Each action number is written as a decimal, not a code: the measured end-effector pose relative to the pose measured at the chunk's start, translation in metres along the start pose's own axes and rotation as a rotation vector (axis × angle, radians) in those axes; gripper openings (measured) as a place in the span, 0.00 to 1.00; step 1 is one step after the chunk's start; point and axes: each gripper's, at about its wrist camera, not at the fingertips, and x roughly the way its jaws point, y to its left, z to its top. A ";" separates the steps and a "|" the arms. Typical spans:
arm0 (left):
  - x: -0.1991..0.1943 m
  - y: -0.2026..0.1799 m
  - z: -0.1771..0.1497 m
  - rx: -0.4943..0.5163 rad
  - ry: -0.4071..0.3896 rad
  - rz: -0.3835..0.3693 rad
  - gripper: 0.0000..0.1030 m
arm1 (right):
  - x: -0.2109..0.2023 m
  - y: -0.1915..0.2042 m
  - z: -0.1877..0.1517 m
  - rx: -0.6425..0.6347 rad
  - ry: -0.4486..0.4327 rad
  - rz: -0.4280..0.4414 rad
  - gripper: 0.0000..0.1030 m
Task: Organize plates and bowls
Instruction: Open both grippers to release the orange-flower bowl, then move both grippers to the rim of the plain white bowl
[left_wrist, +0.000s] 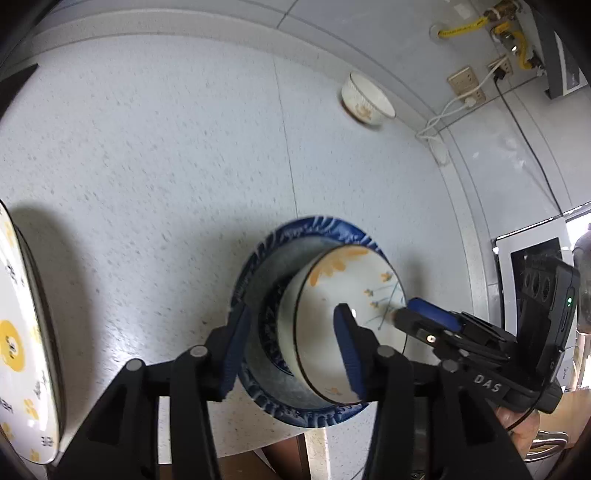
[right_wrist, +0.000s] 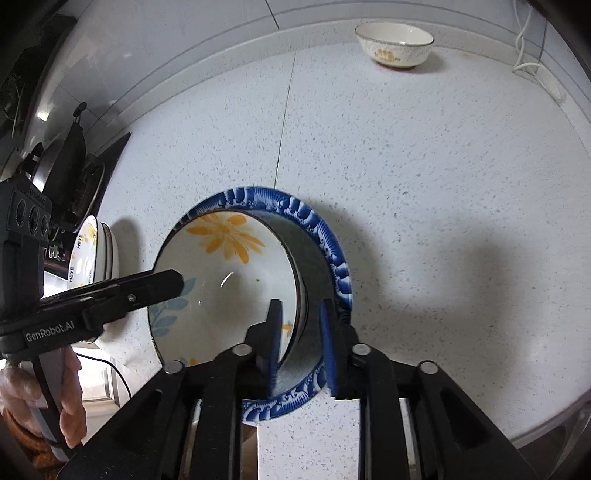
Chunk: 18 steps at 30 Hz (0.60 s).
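Observation:
A white bowl with orange flowers sits in a blue-patterned plate near the counter's front edge. My left gripper straddles the bowl's near wall, one finger inside and one outside, over the plate. My right gripper straddles the bowl's opposite wall the same way. Each gripper shows in the other's view: the right one, the left one. The jaws look closed on the bowl's rim. A second white bowl stands at the back by the wall.
A stack of white plates with yellow flowers lies at the left. A stove with a pan is beyond it. Wall sockets and cables are at the back right. The speckled countertop lies around.

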 end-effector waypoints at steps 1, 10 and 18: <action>-0.006 0.003 0.002 -0.012 -0.012 -0.006 0.49 | -0.006 -0.003 -0.001 0.002 -0.019 -0.001 0.39; -0.022 0.009 0.062 -0.076 -0.031 -0.148 0.60 | -0.034 -0.047 0.029 0.072 -0.114 -0.027 0.61; 0.030 -0.037 0.155 -0.078 -0.006 -0.188 0.62 | -0.025 -0.092 0.112 0.102 -0.172 -0.019 0.72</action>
